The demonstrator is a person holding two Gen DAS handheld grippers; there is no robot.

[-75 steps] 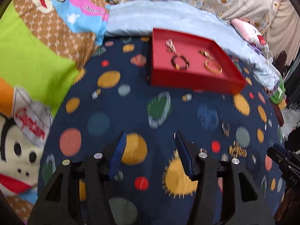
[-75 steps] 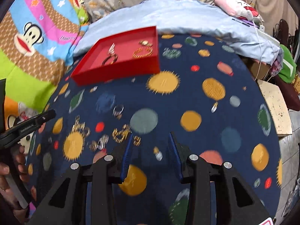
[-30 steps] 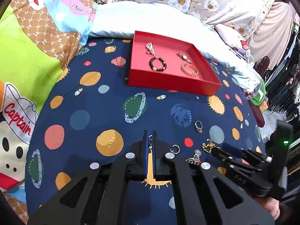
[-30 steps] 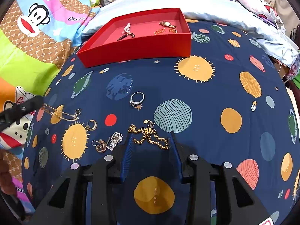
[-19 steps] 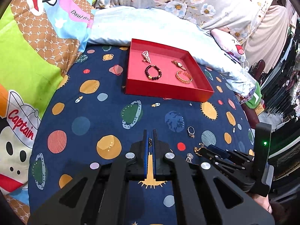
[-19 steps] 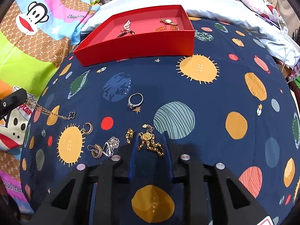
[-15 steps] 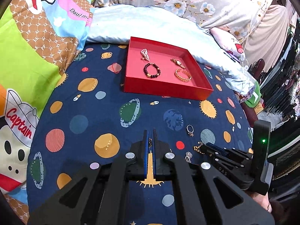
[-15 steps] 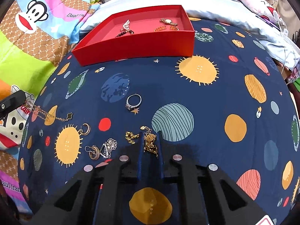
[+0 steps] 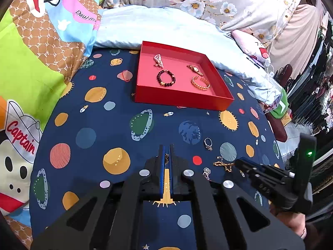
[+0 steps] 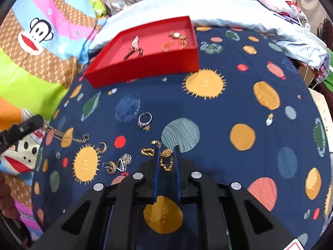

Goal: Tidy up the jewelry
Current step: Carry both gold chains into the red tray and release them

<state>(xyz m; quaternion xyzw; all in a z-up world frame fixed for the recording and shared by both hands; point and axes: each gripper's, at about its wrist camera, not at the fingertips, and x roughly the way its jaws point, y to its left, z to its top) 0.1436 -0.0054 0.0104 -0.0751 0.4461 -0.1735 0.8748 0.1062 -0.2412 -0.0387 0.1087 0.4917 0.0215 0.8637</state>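
Planet bedspread point(image 10: 229, 108), half-hidden gold chain point(image 10: 166, 160)

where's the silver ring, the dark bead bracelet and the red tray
silver ring point(image 10: 145, 119): right wrist view, on its band
dark bead bracelet point(image 9: 165, 78): left wrist view, on its bead loop
red tray point(image 9: 183, 99): left wrist view, on its near wall

I see a bed covered by a navy planet-print sheet point(image 10: 239, 95). Lying on it: red tray point(image 9: 183, 99) at the far side, silver ring point(image 10: 145, 119) mid-sheet, gold chain bracelet point(image 10: 165, 159) near me, hoop earring point(image 10: 102, 147), silver pendant with another earring point(image 10: 117, 164). Pale blue pillow point(image 9: 166, 27) sits behind the tray.
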